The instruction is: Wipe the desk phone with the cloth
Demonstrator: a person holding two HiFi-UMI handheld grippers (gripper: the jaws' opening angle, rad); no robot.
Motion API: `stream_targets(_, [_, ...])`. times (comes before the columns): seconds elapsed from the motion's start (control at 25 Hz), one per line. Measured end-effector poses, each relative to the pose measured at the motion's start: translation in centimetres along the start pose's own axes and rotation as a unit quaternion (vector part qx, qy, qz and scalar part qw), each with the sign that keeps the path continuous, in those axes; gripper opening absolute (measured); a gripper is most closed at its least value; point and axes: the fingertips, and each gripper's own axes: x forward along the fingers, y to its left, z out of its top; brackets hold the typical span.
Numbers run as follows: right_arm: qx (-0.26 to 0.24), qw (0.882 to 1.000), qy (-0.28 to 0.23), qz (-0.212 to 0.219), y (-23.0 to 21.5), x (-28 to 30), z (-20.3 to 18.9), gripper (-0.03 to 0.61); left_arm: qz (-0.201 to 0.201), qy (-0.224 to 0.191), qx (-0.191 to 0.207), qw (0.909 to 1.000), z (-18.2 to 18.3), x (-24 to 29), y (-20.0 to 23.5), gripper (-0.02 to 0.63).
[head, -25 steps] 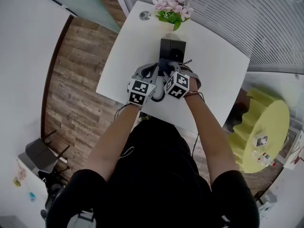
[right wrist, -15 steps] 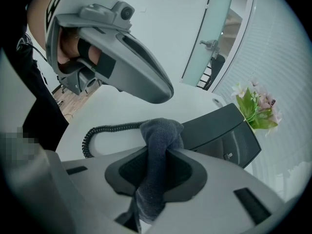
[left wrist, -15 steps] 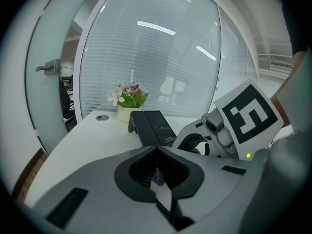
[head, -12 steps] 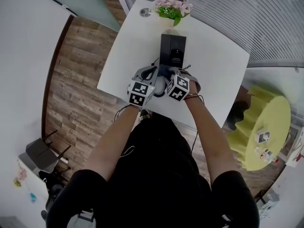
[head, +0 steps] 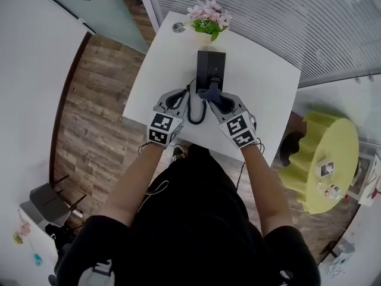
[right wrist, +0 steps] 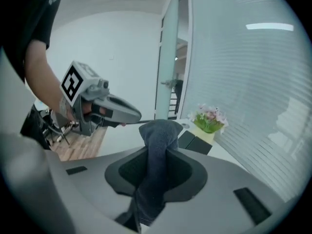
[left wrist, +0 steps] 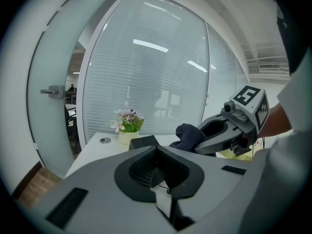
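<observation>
The black desk phone stands on the white table, just beyond both grippers. My right gripper is shut on a dark blue cloth, which bunches out of the jaws and hangs near the phone's front end. In the right gripper view the cloth fills the jaws, with the phone lying behind it. My left gripper sits left of the phone with its jaws together. In the left gripper view only a thin dark cord shows in the jaw gap. A black cord loop lies between the grippers.
A pot of pink flowers stands at the table's far edge behind the phone, beside a small round disc. Slatted glass walls run behind the table. A yellow round table is at the right and wood floor at the left.
Both grippers were pressed together over the phone's near end. They have since drawn back and apart, left one leftward, right one rightward with the cloth.
</observation>
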Motion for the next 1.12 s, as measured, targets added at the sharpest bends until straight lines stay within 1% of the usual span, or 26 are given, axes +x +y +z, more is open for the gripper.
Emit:
stream_targets(0.08, [0.039, 0.998, -0.047, -0.015, -0.2, -2.4, 2.2, 0.103, -0.012, -0.016, 0.013, 0.9997, 1.9, -1.3, -0.8, 0.009])
stream_targets(0.2, [0.077, 0.989, -0.123, -0.020, 0.1, -6.0, 5.9, 0.103, -0.033, -0.046, 0.029, 0.9980, 5.2, -3.5, -2.4, 0.009])
stream_targets(0.36, [0.103, 0.972, -0.212, -0.019, 0.8, -10.4, 10.2, 0.103, -0.070, -0.087, 0.039, 0.9930, 9.3, -6.6, -4.8, 0.009])
stream_targets(0.48, [0.105, 0.961, -0.255, -0.029, 1.8, -13.1, 12.4, 0.103, -0.092, -0.103, 0.043, 0.9894, 11.3, -8.9, -6.3, 0.009])
stream_targets(0.64, [0.101, 0.950, -0.293, -0.046, 3.2, -15.7, 14.0, 0.103, -0.116, -0.123, 0.044, 0.9846, 13.2, -11.1, -8.3, 0.009])
stream_targets(0.76, [0.100, 0.945, -0.308, -0.050, 4.3, -16.8, 14.5, 0.103, -0.127, -0.129, 0.056, 0.9819, 13.7, -12.3, -9.6, 0.009])
stream_targets(0.88, [0.098, 0.943, -0.312, -0.053, 5.1, -17.3, 14.6, 0.103, -0.134, -0.128, 0.062, 0.9808, 13.7, -13.1, -10.4, 0.009])
stream_targets(1.12, [0.096, 0.942, -0.315, -0.056, 6.2, -17.8, 14.6, 0.103, -0.138, -0.128, 0.059, 0.9804, 13.2, -14.2, -10.9, 0.009])
